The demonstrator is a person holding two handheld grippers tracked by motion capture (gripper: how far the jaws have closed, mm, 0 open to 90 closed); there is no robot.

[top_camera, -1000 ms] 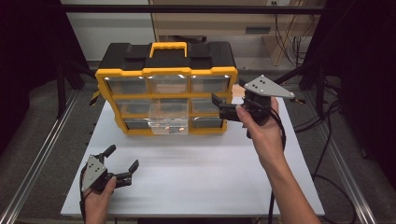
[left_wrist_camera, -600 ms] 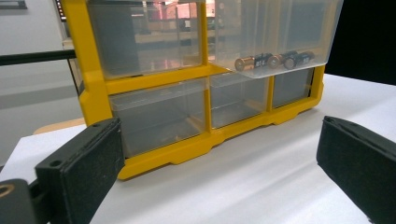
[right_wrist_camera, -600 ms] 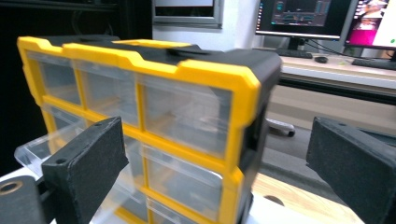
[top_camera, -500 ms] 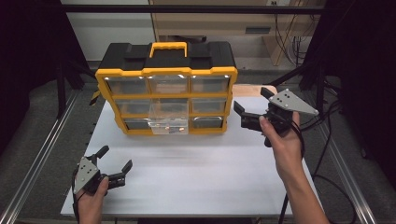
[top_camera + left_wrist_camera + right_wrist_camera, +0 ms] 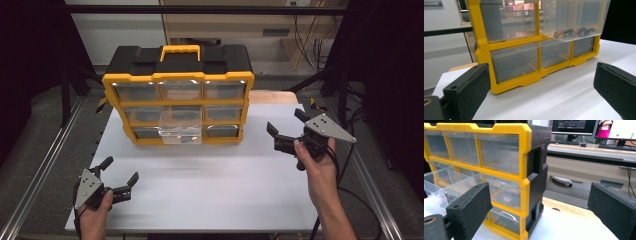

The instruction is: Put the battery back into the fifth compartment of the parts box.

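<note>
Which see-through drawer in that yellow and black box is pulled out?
The middle clear plastic drawer juts out from the yellow and black organiser box, with batteries inside.

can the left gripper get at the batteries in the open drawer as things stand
Probably yes. The drawer is pulled out of the organizer, the batteries lie at its front, and bare table lies between it and the open left gripper. It would have to reach in over the drawer's front wall.

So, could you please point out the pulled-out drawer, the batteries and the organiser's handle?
Pulled-out drawer [image 5: 181, 131]: high view, on its clear front wall.
Batteries [image 5: 563, 33]: left gripper view, on the body of the copper-topped one.
Handle [image 5: 180, 49]: high view, on its yellow top bar.
</note>
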